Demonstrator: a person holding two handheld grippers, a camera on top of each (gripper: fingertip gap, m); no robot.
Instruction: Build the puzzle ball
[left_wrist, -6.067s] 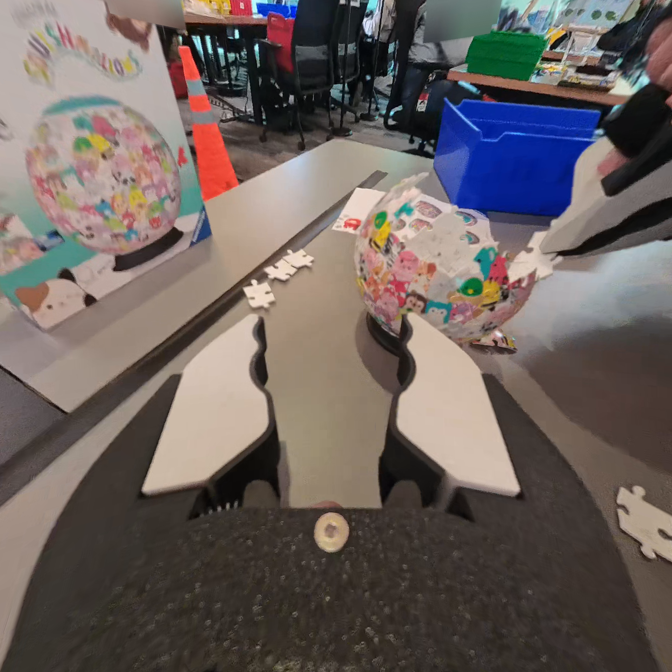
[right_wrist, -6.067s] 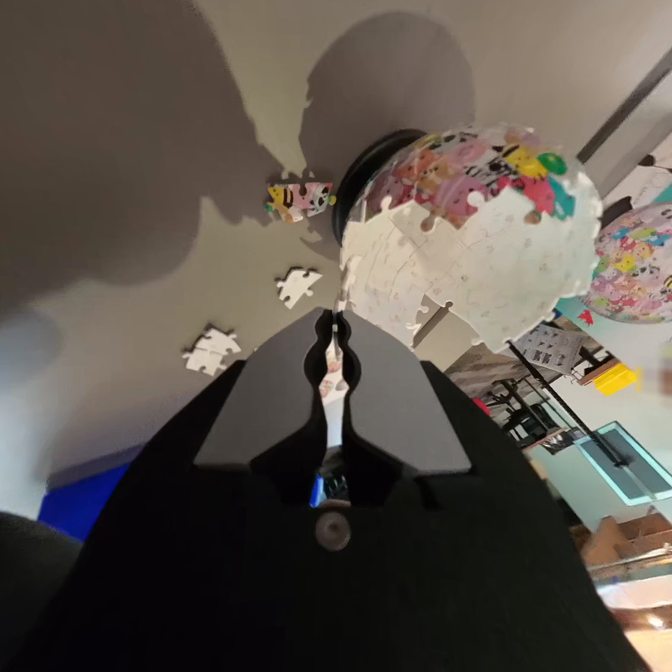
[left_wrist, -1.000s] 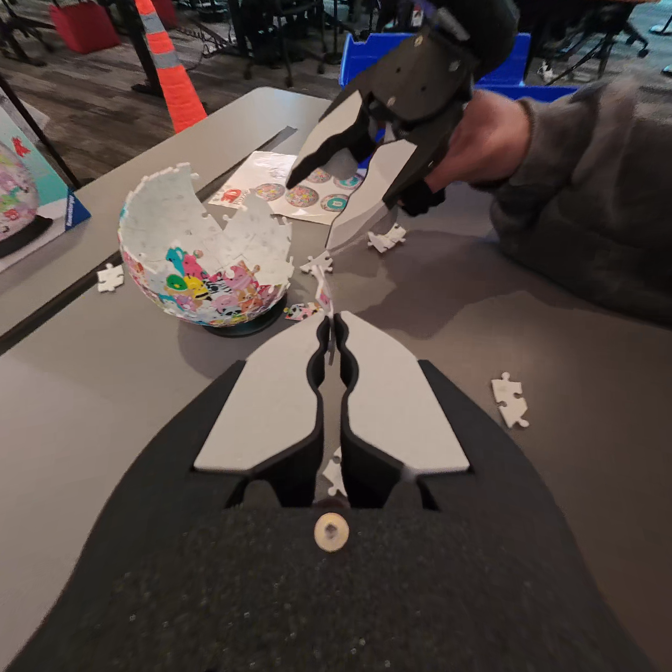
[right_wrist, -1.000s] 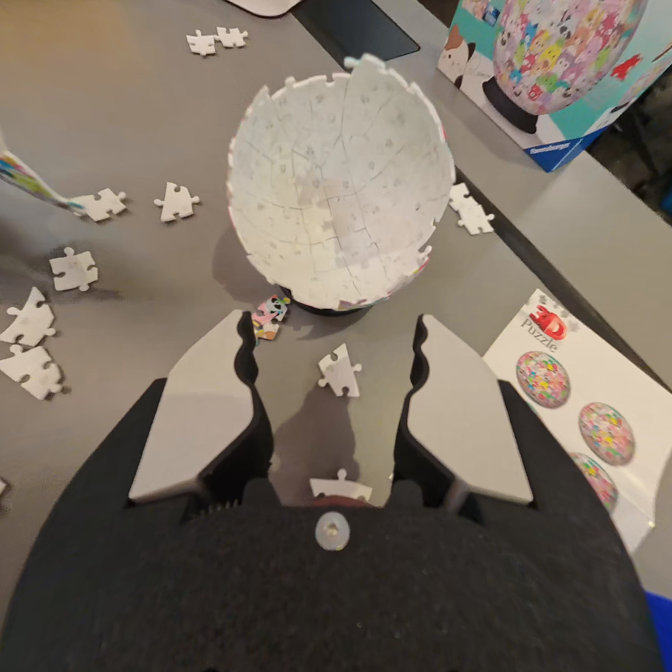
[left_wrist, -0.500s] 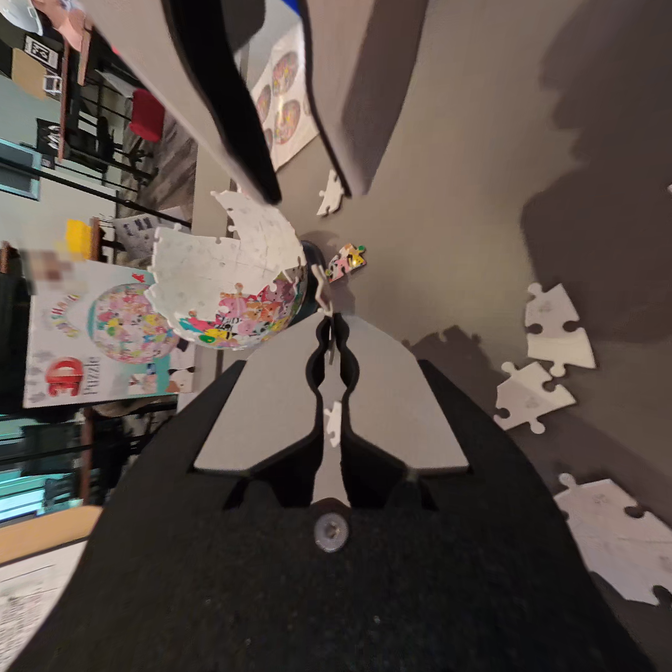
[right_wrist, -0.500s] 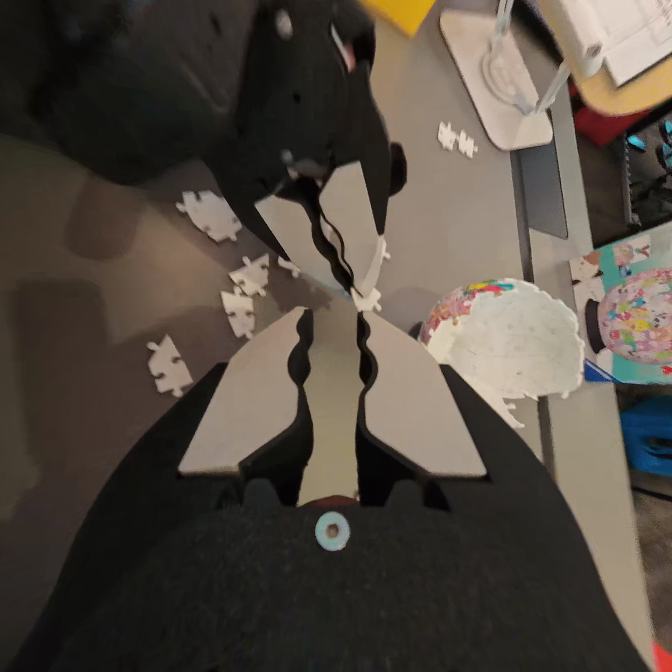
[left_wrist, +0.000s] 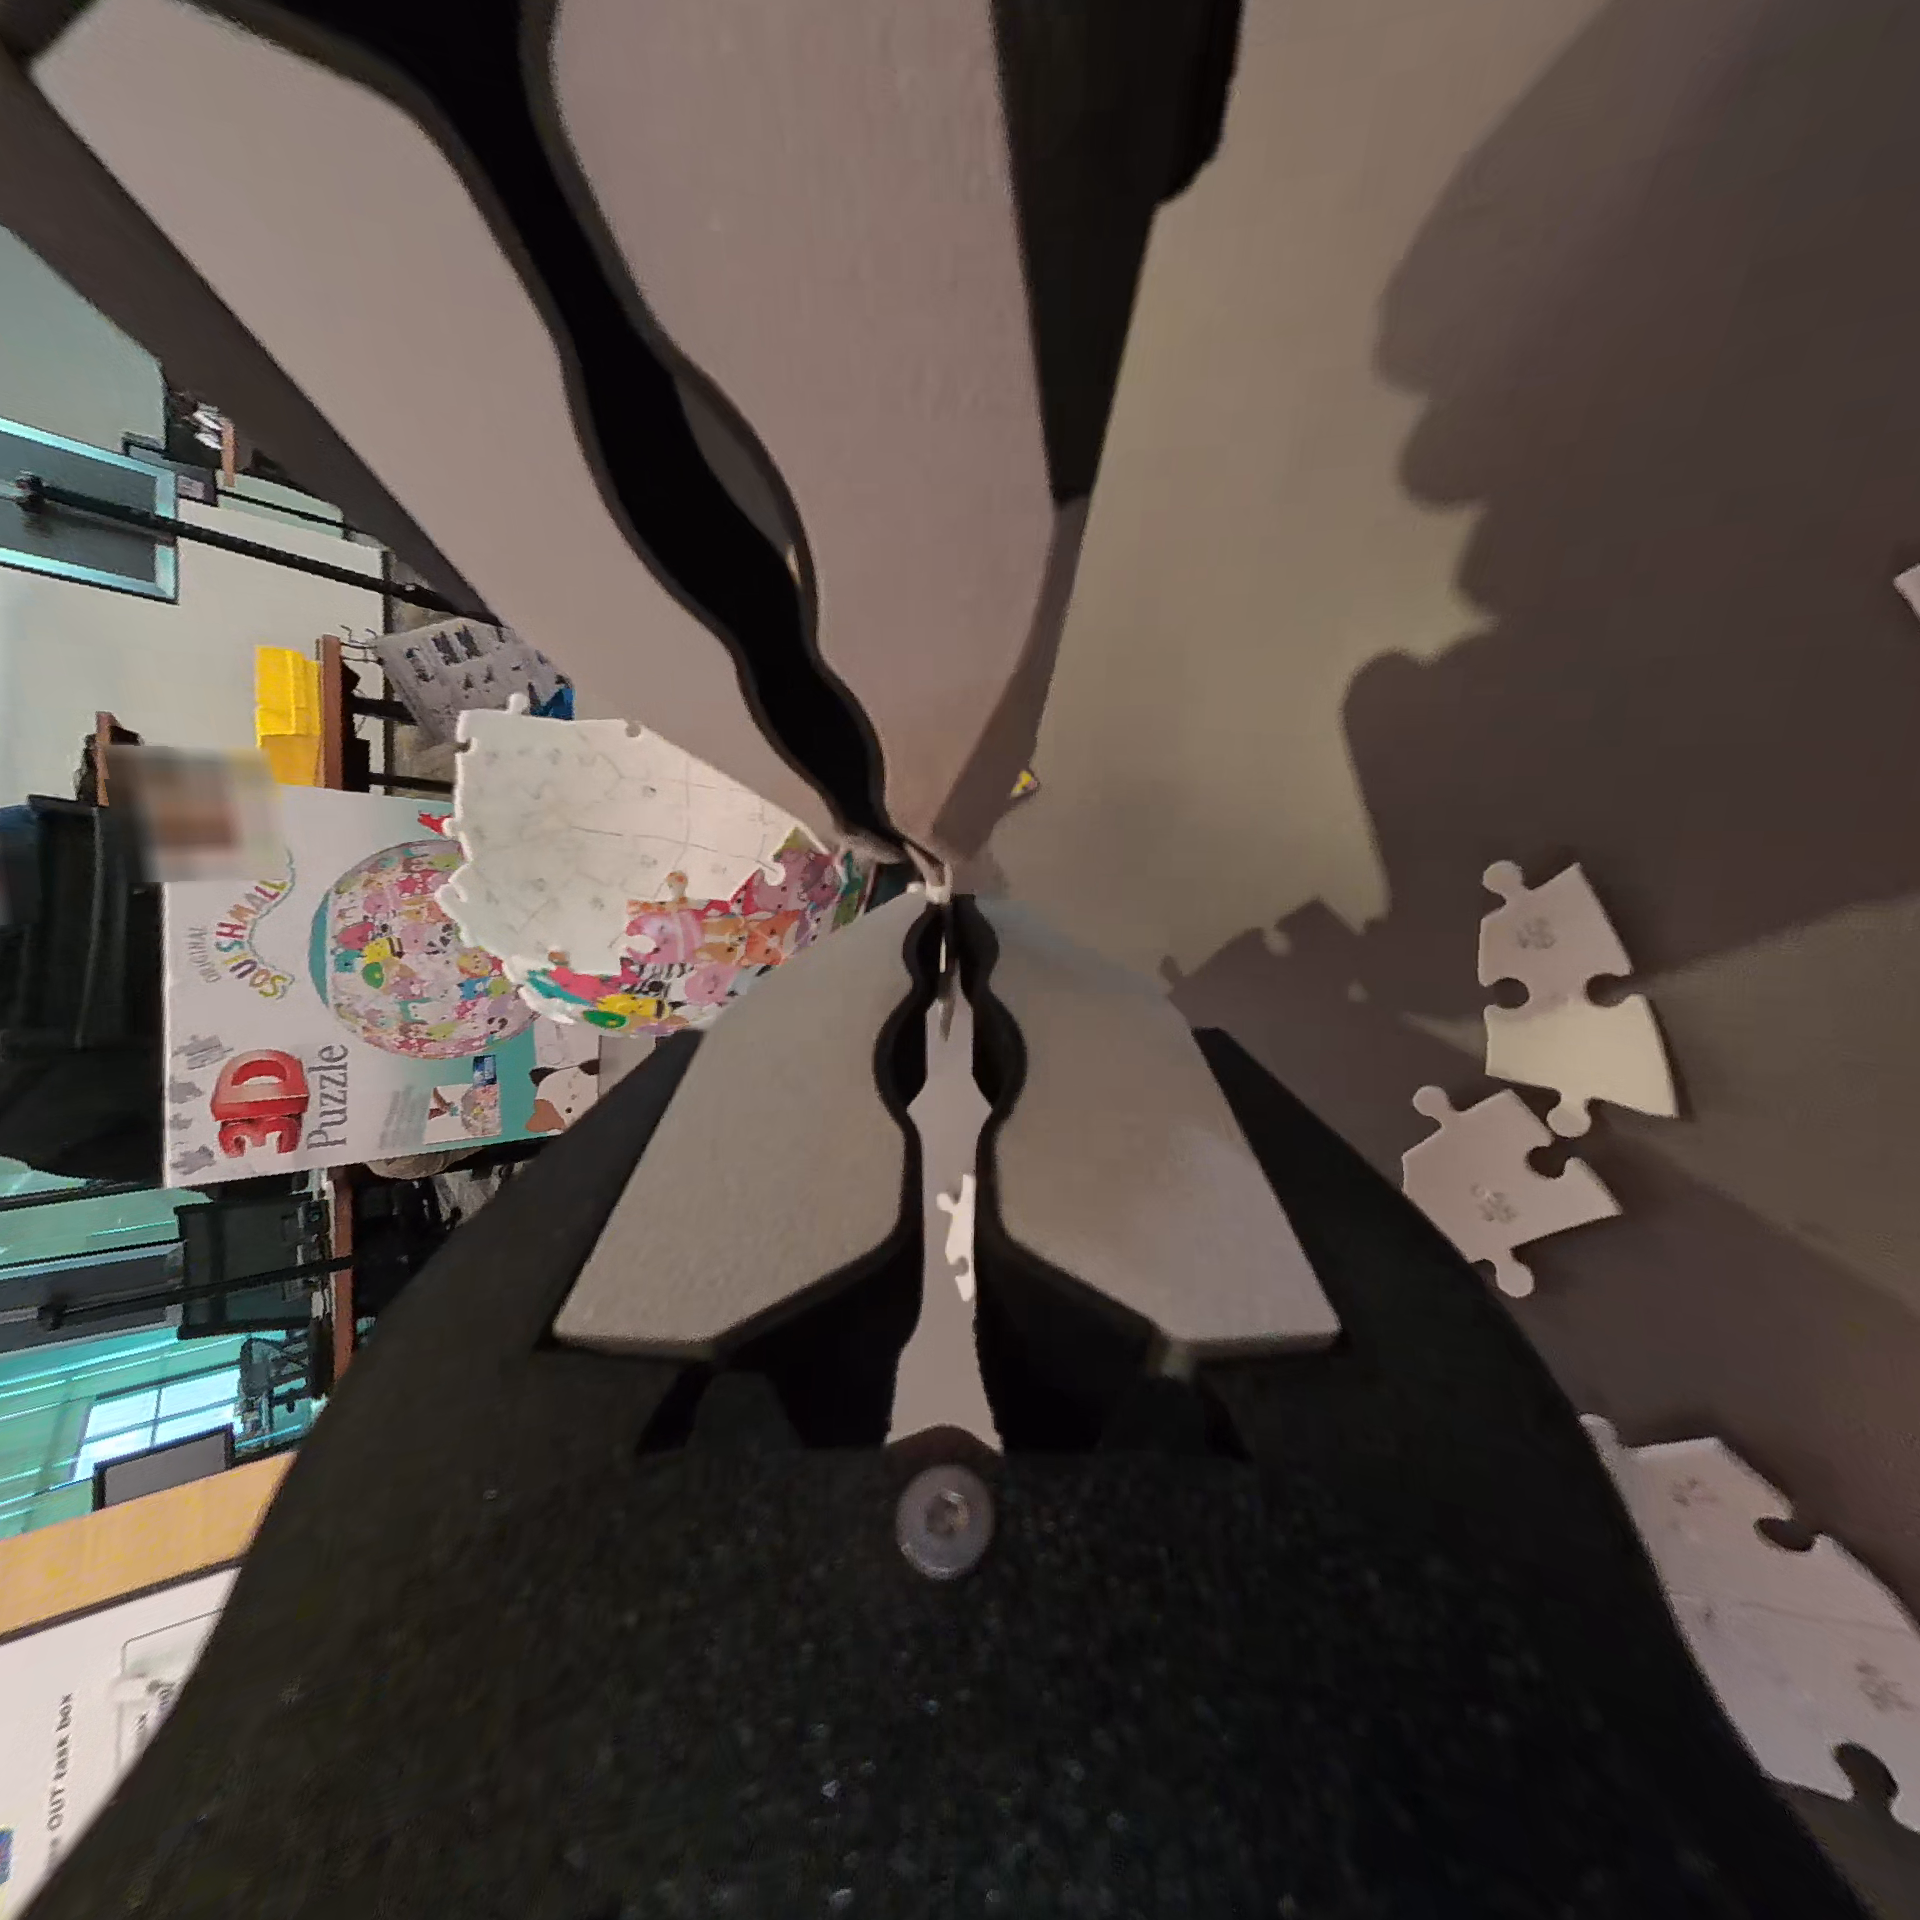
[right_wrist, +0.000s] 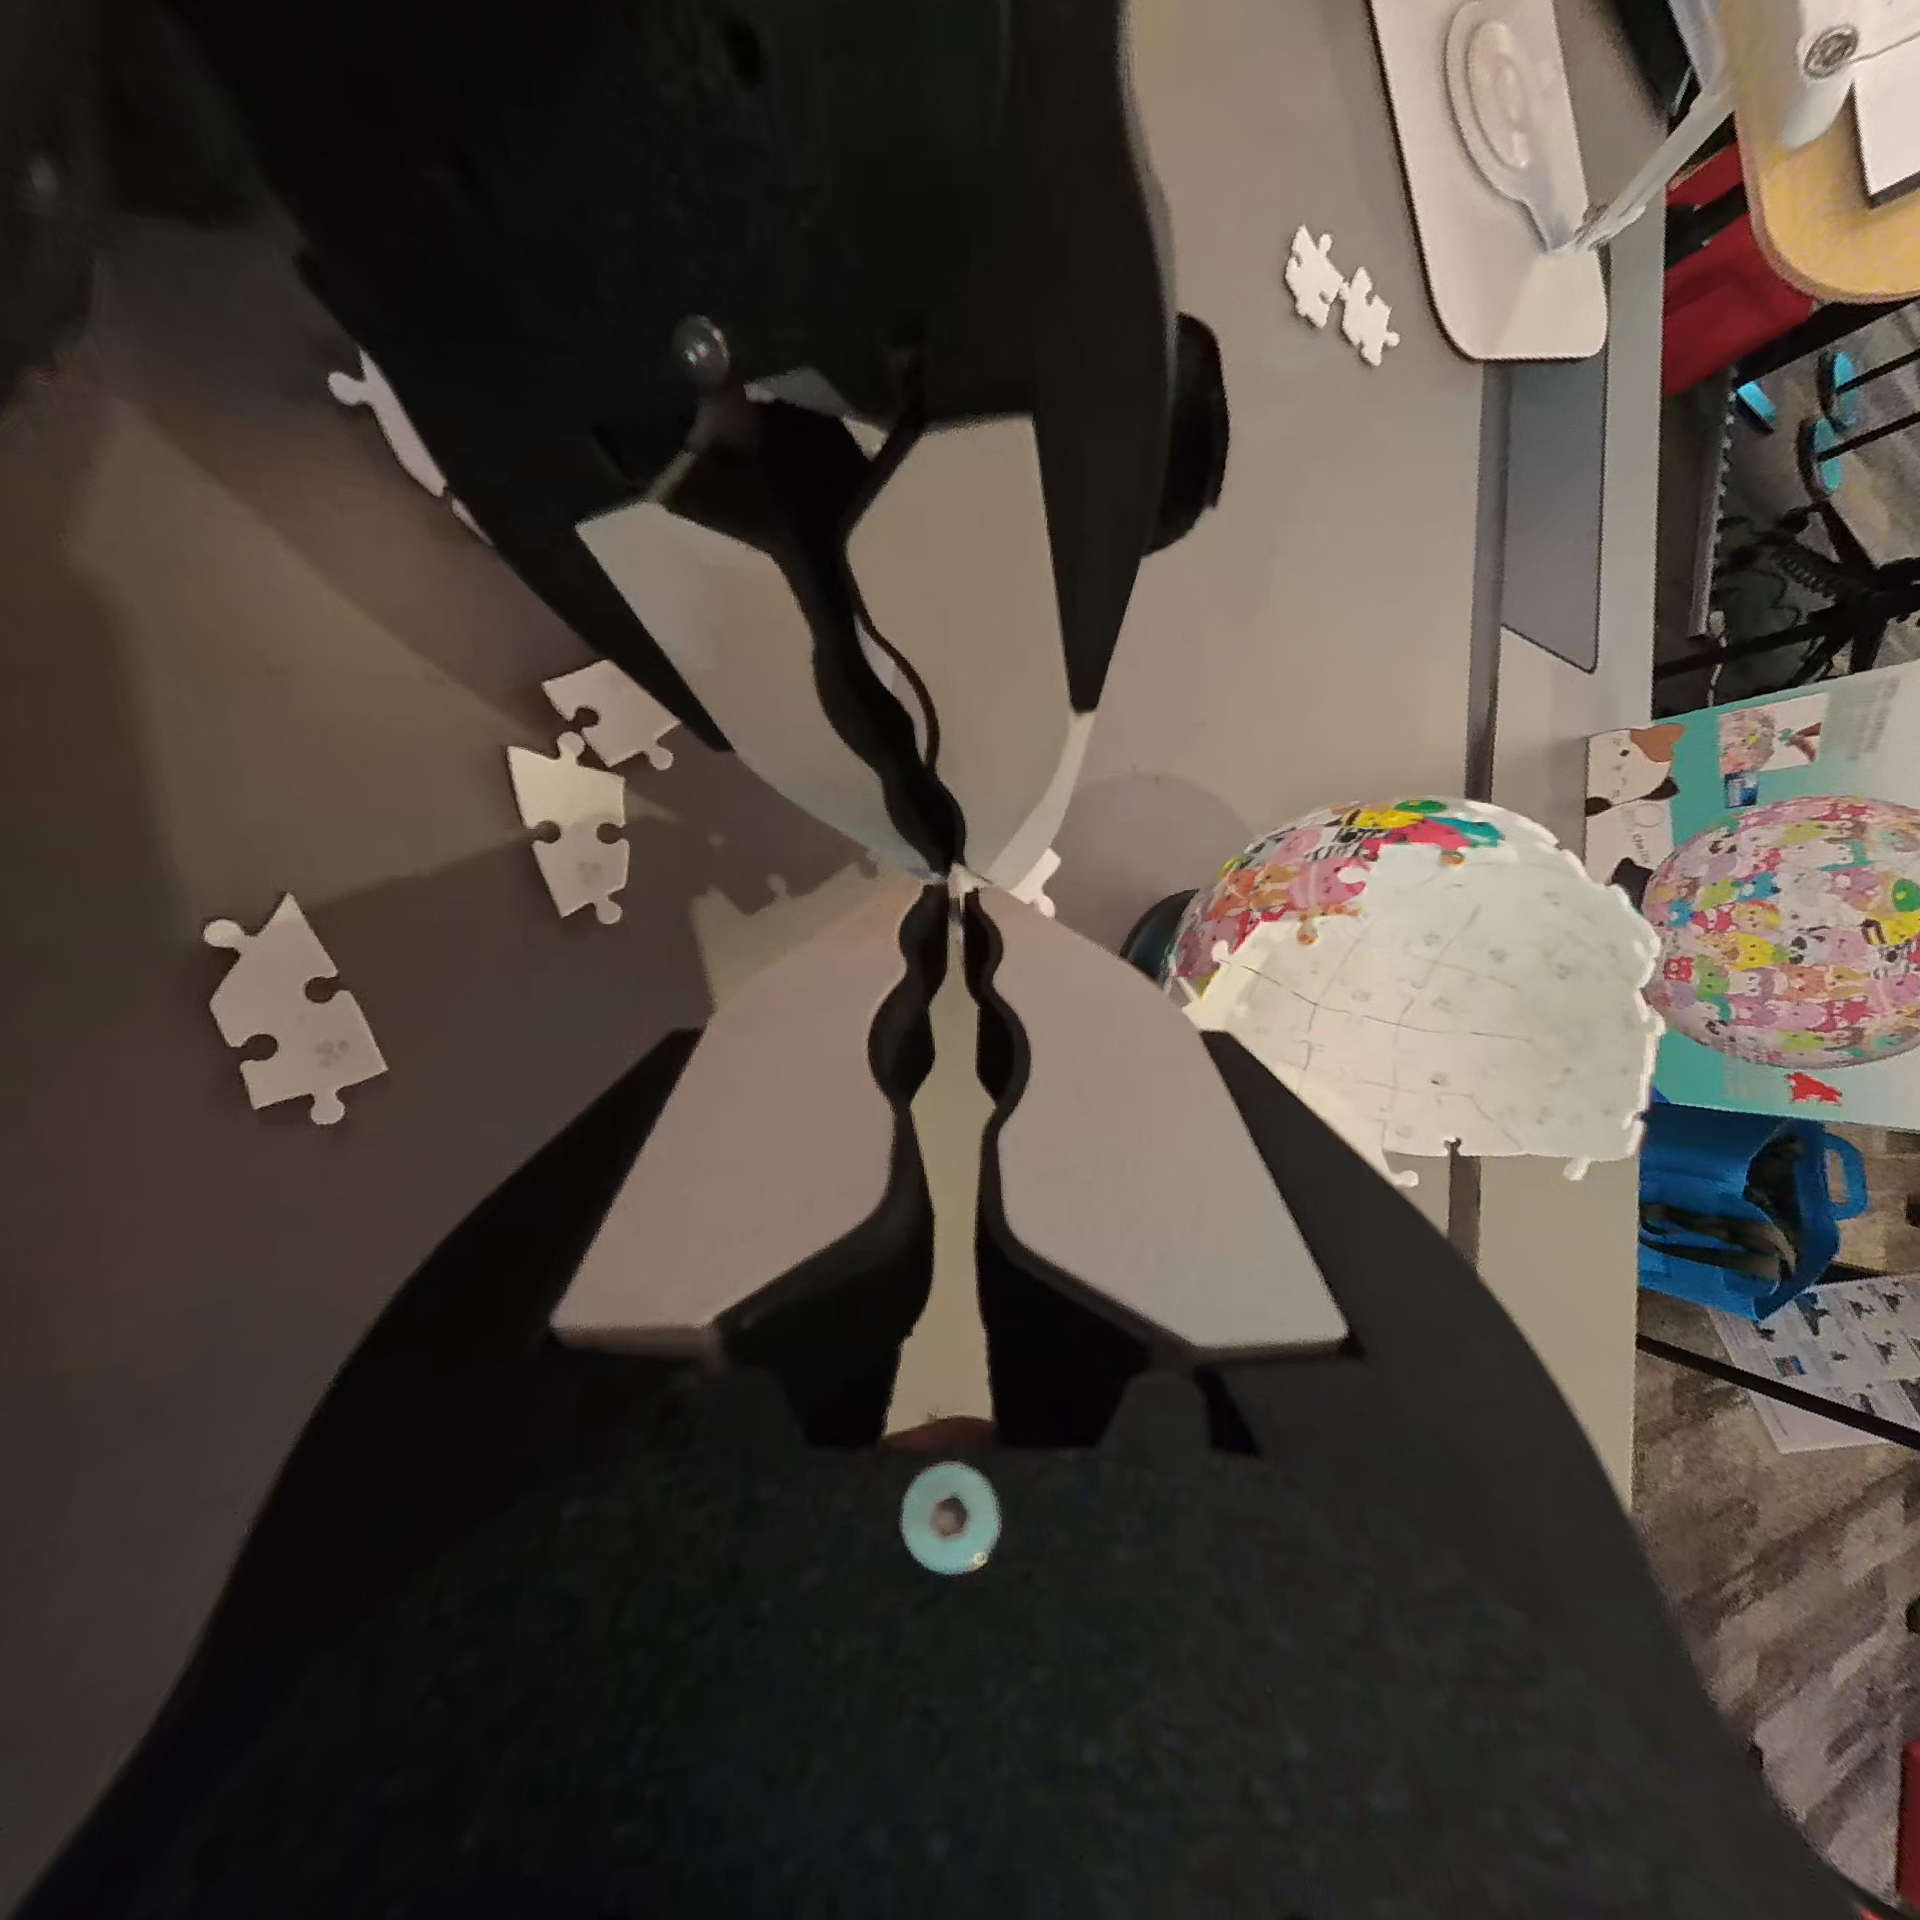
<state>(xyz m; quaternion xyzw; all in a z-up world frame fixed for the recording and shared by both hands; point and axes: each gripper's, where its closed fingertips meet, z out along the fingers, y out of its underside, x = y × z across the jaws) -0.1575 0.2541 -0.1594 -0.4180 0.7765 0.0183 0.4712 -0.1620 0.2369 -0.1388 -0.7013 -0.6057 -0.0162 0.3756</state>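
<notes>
The half-built puzzle ball is an open shell, white inside and with colourful pictures outside, on a dark stand on the grey table. It also shows in the right wrist view. My left gripper is shut on a white puzzle piece, seen edge-on between its fingers. My right gripper meets it tip to tip above the table and is closed on the end of the same piece. Both grippers are beside the ball, apart from it. In the left wrist view the right gripper comes in from above.
Loose white pieces lie face down on the table. The puzzle box stands behind the ball. A white flat stand base sits at the table's far side. The table edge runs past the ball. Less than 4 cm separates the two grippers' tips.
The two grippers have come together tip to tip. The right gripper's fingers have narrowed from partly open to closed on the piece that the left gripper holds.
</notes>
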